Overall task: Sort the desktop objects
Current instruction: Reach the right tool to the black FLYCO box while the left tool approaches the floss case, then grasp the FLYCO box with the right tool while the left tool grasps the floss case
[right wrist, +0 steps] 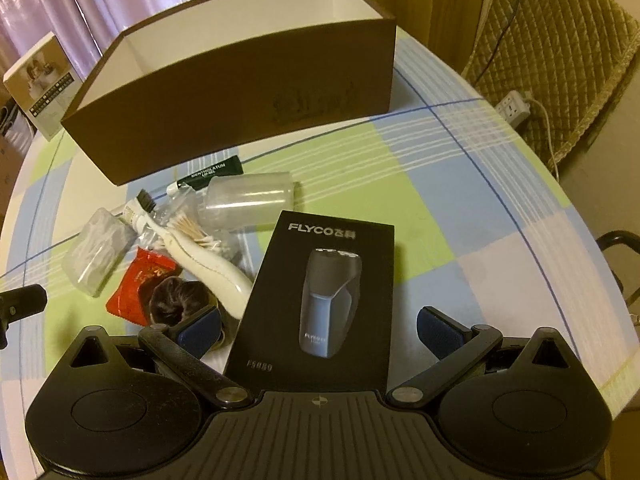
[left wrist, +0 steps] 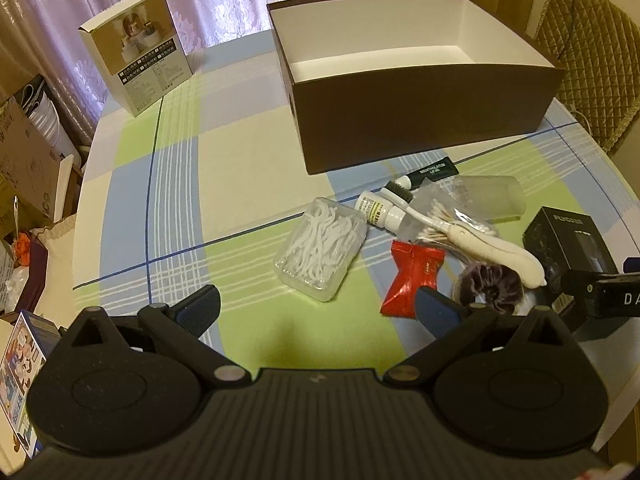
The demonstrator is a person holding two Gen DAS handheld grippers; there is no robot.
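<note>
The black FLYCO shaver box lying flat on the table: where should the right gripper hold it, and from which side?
Grip the black FLYCO shaver box across its two long edges, near the end closest to the right gripper, coming from the near side. It lies flat, already between the open fingers, and its width looks narrower than their gap.

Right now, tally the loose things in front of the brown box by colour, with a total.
Clear plastic: 3 (floss pick case, cotton swab bag, cup)
White: 2 (toothbrush, small bottle)
Black: 2 (shaver box, lip gel tube)
Red: 1 (packet)
Dark purple: 1 (scrunchie)
Total: 9
</note>
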